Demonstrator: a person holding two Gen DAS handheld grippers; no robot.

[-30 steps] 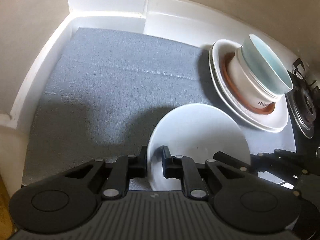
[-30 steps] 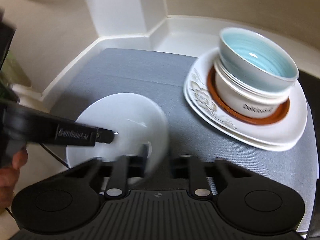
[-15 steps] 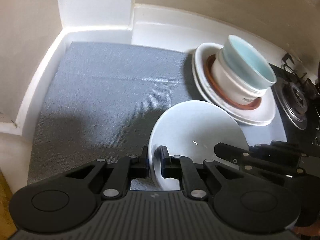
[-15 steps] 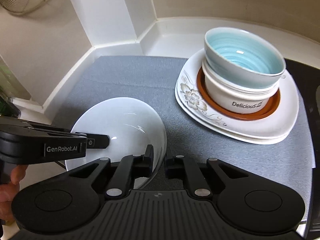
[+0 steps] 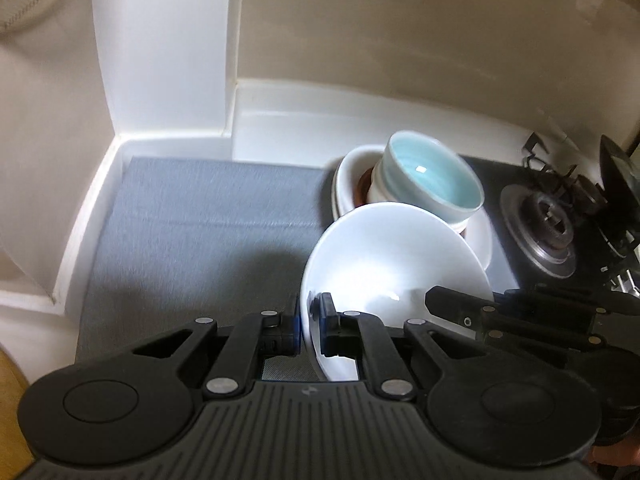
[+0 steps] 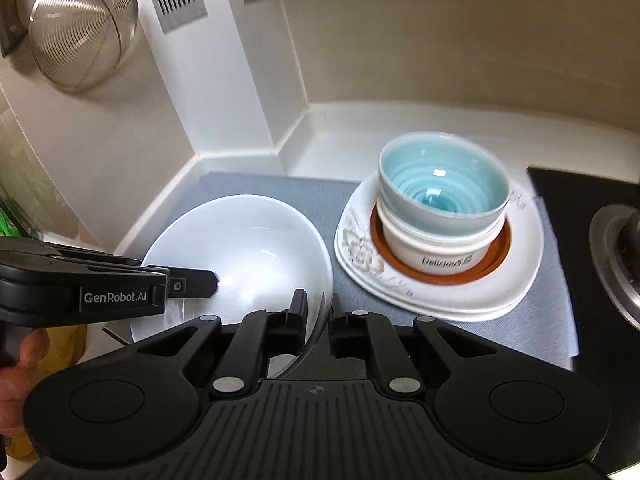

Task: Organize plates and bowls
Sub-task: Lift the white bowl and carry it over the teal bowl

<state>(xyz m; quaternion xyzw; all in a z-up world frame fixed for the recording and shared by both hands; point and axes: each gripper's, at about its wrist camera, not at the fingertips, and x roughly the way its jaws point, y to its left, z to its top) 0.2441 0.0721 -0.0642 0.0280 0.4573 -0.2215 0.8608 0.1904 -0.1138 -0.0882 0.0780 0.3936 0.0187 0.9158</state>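
A white bowl (image 5: 384, 252) (image 6: 240, 240) is held in the air over the grey mat (image 5: 208, 216) by both grippers. My left gripper (image 5: 310, 326) is shut on its left rim. My right gripper (image 6: 318, 316) is shut on its right rim. Behind it stands a stack: a light blue bowl (image 5: 434, 178) (image 6: 440, 184) on a white "Delicious" bowl (image 6: 440, 248), on a brown saucer (image 6: 436, 276), on white flowered plates (image 6: 460, 296).
White walls and a raised white ledge (image 5: 320, 120) enclose the mat at the back and left. A gas burner (image 5: 548, 228) on a black hob lies to the right. A metal strainer (image 6: 80, 28) hangs on the wall at upper left.
Both grippers have lifted the white bowl off the mat and carried it up and toward the stack. The views now look from higher up.
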